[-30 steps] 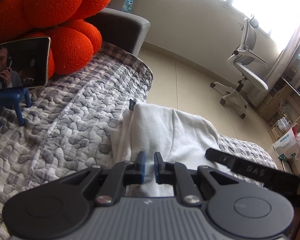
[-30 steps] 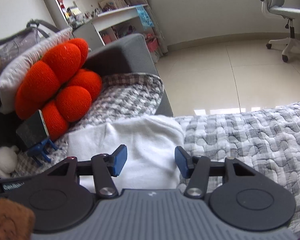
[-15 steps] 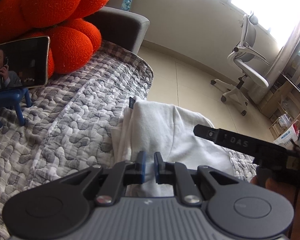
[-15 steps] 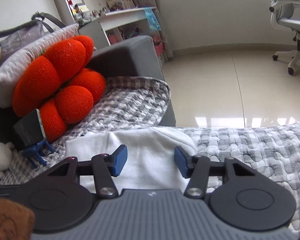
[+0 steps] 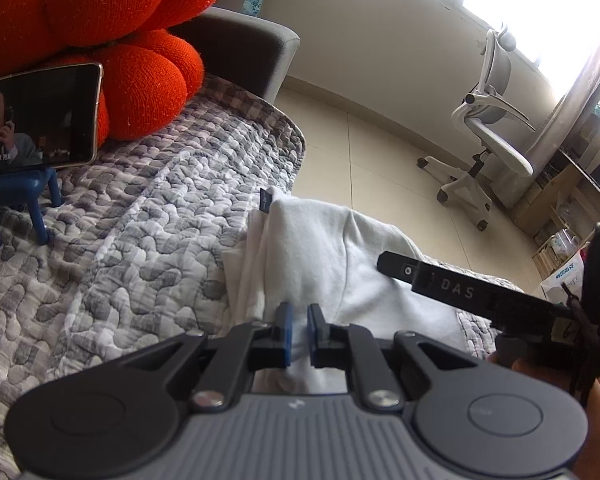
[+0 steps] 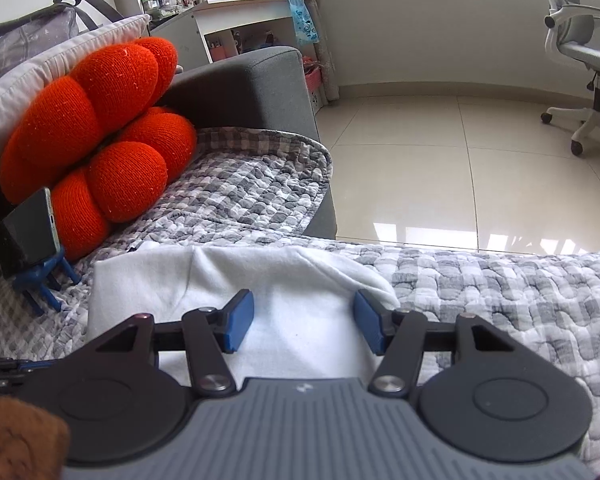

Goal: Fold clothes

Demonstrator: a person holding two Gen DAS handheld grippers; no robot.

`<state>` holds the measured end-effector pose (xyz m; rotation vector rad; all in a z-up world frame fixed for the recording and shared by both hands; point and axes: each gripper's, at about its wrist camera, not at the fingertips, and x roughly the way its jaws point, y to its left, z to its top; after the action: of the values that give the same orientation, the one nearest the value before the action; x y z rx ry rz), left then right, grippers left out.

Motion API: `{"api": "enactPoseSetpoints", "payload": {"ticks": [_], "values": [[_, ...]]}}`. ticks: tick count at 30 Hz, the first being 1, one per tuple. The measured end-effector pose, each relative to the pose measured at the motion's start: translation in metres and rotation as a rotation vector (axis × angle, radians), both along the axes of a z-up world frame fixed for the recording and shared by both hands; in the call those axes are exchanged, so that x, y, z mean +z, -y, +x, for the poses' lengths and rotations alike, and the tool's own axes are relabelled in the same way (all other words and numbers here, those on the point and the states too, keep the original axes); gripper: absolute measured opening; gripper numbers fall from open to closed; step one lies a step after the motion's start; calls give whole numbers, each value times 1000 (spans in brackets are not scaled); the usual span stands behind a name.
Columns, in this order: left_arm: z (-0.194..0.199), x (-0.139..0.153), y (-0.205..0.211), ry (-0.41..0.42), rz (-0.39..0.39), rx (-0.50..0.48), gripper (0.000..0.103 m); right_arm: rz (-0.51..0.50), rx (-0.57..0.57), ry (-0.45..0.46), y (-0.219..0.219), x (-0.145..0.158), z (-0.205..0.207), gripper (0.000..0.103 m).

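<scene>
We pinch the white garment (image 5: 320, 264) in our left gripper (image 5: 298, 326) to anchor it; our right gripper (image 6: 302, 316) hovers above, jaws opening, nothing between.

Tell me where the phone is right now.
The phone stands on a small blue stand on the quilt, at the left in both views, against the orange cushion, left of the white garment.

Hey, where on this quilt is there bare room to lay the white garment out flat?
Bare quilt stretches right of the white garment in the right wrist view. A second bare patch lies between the garment and the blue phone stand. The head end is crowded: orange cushion, phone and stand.
</scene>
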<state>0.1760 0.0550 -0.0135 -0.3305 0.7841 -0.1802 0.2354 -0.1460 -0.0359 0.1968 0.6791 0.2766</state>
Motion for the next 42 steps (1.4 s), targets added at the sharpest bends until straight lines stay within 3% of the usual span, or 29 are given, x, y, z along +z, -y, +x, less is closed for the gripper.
{"api": "enactPoseSetpoints", "payload": {"ticks": [3,9,13,16,19,20,23,28,33,42], "values": [[0,-1,-10,-16,-68,5,10,21,-19,-11,7,8,-15,60],[-5,-1,-20,-40,-158,-1,11,-73,-22,-76,14,26,-47,59],[-14,-1,-24,-56,-170,1,26,-12,-43,-184,26,24,-67,59],[-20,1,-23,-54,-161,-16,26,14,-23,-153,23,28,-80,57],[-24,2,-22,-44,-102,-32,25,-4,34,-87,7,33,-91,18],[-24,0,-23,-48,-98,-32,25,-15,63,-69,0,34,-94,15],[-25,-2,-25,-52,-94,-34,24,-46,170,-11,-24,30,-96,14],[-24,-4,-24,-56,-75,-32,22,-84,276,-3,-52,12,-90,14],[-24,-5,-26,-64,-78,-28,19,-74,330,12,-68,-2,-90,20],[-23,-7,-23,-82,-27,-15,18,-95,354,25,-81,-9,-96,21]]}}
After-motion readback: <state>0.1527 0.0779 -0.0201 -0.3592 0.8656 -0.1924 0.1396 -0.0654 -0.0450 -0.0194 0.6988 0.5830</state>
